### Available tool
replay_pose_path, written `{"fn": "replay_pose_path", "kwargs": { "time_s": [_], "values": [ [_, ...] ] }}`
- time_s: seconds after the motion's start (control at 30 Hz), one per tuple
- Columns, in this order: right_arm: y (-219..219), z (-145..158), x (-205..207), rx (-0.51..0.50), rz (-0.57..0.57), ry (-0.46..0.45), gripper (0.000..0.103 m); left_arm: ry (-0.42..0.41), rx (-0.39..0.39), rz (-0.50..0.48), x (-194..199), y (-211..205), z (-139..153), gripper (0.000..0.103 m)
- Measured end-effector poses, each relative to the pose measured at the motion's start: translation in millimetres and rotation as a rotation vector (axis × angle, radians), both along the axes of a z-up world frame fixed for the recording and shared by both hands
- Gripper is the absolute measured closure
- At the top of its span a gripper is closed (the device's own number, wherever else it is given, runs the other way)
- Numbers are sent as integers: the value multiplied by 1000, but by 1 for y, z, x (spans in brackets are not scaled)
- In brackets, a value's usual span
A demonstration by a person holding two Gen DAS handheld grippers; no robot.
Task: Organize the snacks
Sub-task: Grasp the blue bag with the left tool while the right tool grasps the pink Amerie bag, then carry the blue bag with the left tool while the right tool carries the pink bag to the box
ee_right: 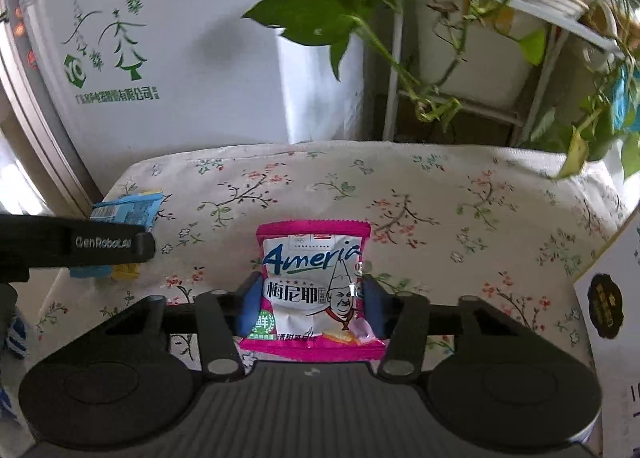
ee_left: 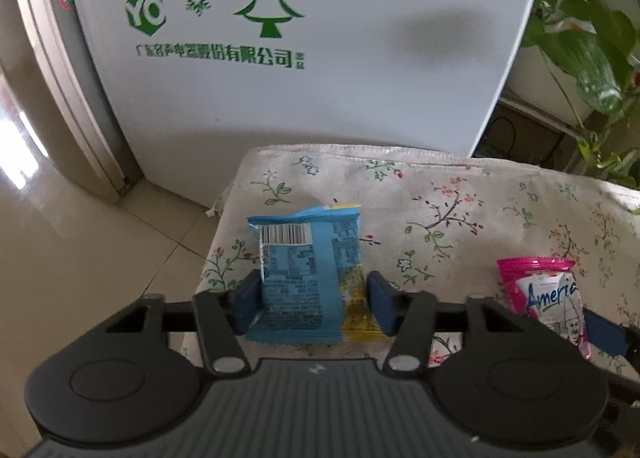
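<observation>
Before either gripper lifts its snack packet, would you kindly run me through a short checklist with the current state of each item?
1. Blue packet lies between the left gripper fingers: ok.
2. Pink packet lies between the right gripper fingers: ok.
3. Pads firmly pinching each packet: cannot tell.
4. Packets apart on the floral cloth, not overlapping: ok.
5. Place to put the snacks in view: cannot tell.

My left wrist camera looks forward, close and low over the floral-cloth surface (ee_left: 460, 193); my right does likewise. Both share the white appliance (ee_right: 168, 17) at 12 o'clock.
</observation>
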State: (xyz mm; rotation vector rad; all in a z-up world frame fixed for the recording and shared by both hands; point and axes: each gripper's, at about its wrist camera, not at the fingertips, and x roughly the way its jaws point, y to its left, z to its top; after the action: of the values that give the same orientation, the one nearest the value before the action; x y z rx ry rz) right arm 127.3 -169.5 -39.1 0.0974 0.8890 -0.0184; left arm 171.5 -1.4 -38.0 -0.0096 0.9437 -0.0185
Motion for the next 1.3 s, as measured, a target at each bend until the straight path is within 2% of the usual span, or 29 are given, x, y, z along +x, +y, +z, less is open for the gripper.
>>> {"fn": "replay_pose_path", "kwargs": {
  "time_s": [0.27, 0.5, 0.9, 1.3],
  "values": [
    [-12, 16, -14, 87, -32, 33, 46, 7, -59, -46, -19, -6, 12, 53],
    [-26, 44, -40, 68, -27, 17, 46, -14, -68, -74, -43, -11, 29, 53],
    [-41, 70, -73, 67, -39, -11, 46, -48, -52, -94, -79, -16, 53, 53],
    [-49, 100, -113, 93, -41, -53, 46, -57, -77, -124, -111, -27, 60, 53]
  ]
}}
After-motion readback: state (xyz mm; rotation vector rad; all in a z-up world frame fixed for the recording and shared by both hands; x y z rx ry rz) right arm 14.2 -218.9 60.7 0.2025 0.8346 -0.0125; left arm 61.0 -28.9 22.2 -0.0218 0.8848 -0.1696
